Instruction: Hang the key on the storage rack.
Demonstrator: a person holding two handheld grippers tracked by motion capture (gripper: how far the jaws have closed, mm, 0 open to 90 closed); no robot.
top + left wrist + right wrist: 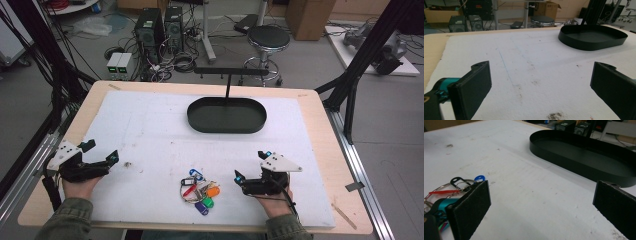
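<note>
A wooden table (320,130) topped with a scuffed white foam sheet (150,135) fills the high view, in a workshop with computer towers (150,30), a black stool (268,39), cardboard boxes and tangled cables on a grey floor behind it. A black oval tray (226,115), empty, sits at the sheet's far middle, with a T-shaped black stand (230,75) rising just behind it. The left gripper (102,152) rests at the sheet's near left edge, jaws apart and holding nothing; its own view looks across bare, stained foam toward the tray (592,37), with no keys in sight. The right gripper (250,165) lies at the near right, jaws likewise spread wide and empty. A bunch of keys (199,190) with red, blue, orange, green and purple tags on a wire ring lies at the near middle, just beside the right gripper's near jaw and apart from it. The right gripper view catches the ring (451,188) partly hidden behind that jaw, the tray (584,155) well beyond.
</note>
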